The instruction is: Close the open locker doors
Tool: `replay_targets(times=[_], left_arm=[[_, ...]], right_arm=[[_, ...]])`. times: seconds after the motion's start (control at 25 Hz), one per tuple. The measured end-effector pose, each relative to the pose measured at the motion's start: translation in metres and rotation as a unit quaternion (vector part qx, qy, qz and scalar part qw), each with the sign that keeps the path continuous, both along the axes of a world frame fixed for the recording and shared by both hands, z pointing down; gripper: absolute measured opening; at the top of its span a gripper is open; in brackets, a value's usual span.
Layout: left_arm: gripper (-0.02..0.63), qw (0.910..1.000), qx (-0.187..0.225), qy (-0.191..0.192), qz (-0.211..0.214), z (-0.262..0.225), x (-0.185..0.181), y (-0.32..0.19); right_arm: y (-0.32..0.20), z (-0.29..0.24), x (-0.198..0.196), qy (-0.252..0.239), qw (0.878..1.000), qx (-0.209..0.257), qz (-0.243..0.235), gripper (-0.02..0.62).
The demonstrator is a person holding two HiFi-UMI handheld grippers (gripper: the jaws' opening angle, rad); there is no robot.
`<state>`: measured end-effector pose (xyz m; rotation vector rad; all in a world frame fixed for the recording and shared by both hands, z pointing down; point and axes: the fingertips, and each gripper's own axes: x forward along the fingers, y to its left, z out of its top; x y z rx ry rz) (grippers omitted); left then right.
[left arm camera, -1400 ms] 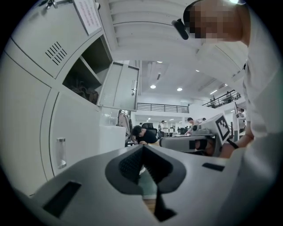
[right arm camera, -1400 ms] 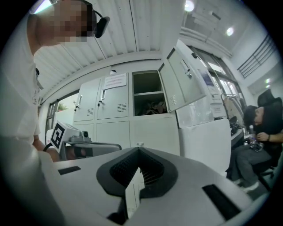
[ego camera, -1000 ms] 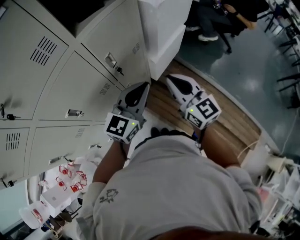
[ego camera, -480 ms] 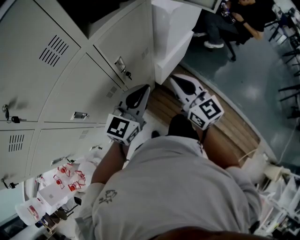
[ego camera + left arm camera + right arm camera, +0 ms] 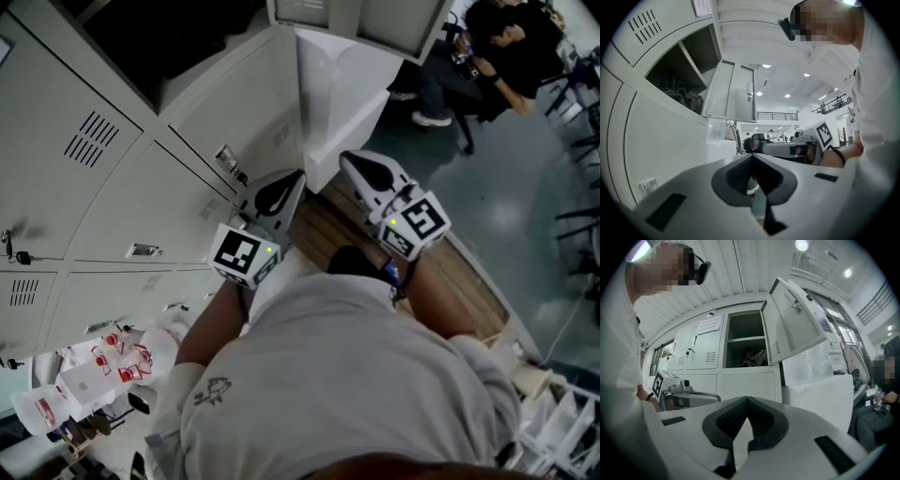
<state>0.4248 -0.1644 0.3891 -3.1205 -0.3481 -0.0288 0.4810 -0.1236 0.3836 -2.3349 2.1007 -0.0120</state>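
Note:
One upper locker (image 5: 178, 37) stands open, its inside dark; in the right gripper view the same locker (image 5: 745, 341) has a bag on its lower shelf. Its grey door (image 5: 792, 319) is swung out to the right, and the left gripper view shows this door (image 5: 730, 91) edge-on. My left gripper (image 5: 289, 180) is shut and empty, held level below the opening, clear of the lockers. My right gripper (image 5: 352, 161) is beside it, also shut and empty, below the door and apart from it. Each gripper shows in the other's view, the right gripper (image 5: 787, 149) and the left gripper (image 5: 682, 391).
Closed grey lockers (image 5: 122, 206) with keys in their locks fill the left. A white cabinet (image 5: 342, 89) stands against the lockers' right end. A seated person (image 5: 487, 47) is at the back right. A wooden strip (image 5: 469, 272) runs along the floor. Small clutter (image 5: 94, 375) lies lower left.
Both grippers have moved forward and a little up, towards the lockers. The open locker and its swung-out door have come into the top of the head view.

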Motion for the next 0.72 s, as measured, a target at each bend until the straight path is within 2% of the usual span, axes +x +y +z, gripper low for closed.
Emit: replay_targets(times=[0.2,0.4,0.6,0.72], left_arm=[[0.0,0.9987,0.004,-0.005,-0.051,-0.008,0.041,-0.002],[0.0,0.9945,0.003,-0.007,-0.104,-0.034,0.079,0.014],[0.0,0.9899,0.023,-0.015,-0.139,-0.062,0.103,0.038],[0.0,0.9869,0.021,-0.027,-0.157,-0.065,0.11,0.044]], right_arm=[[0.02,-0.033,0.048,0.019,0.999,0.008,-0.035,-0.002],[0.052,-0.096,0.1,0.026,0.997,0.035,-0.069,-0.002],[0.07,-0.162,0.134,0.045,0.99,0.06,-0.116,0.0],[0.074,-0.195,0.155,0.048,0.988,0.083,-0.123,0.0]])
